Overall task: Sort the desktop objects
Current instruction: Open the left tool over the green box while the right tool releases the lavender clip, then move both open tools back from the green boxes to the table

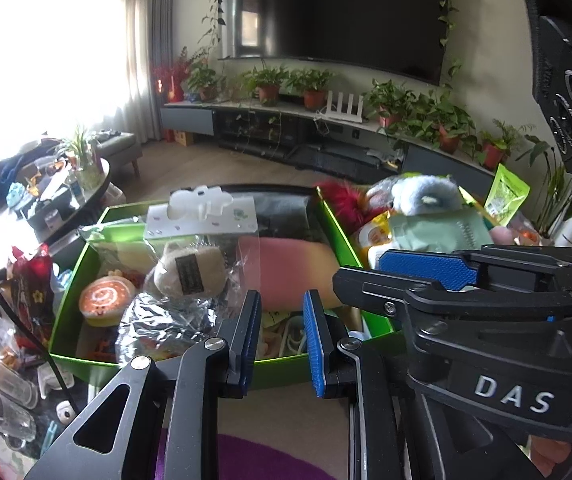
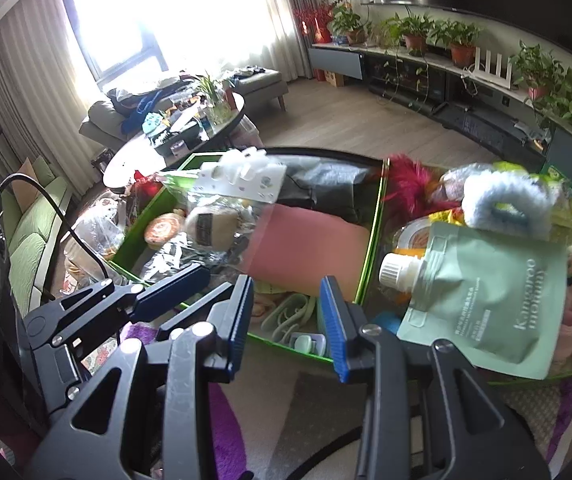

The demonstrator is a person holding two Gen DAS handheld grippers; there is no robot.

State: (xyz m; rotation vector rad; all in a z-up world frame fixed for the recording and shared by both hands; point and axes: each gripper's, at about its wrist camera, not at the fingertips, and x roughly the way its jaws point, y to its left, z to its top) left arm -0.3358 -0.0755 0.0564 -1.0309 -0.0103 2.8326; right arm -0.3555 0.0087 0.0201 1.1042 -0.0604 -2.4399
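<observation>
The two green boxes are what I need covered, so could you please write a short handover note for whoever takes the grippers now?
Left gripper: open, nothing between the pads.
Right gripper: open, also empty.
Both hang at the near edge of the left green box, which holds a pink pad, a bagged plush and a foil pack.
The right green box holds a green spout pouch and a blue fluffy toy.
Left: loose packets beside the box; nothing is in hand.

The right gripper (image 2: 286,316) hangs with jaws apart at lower centre, over a full green box (image 2: 370,240); a green pouch (image 2: 494,296) lies at right.
</observation>
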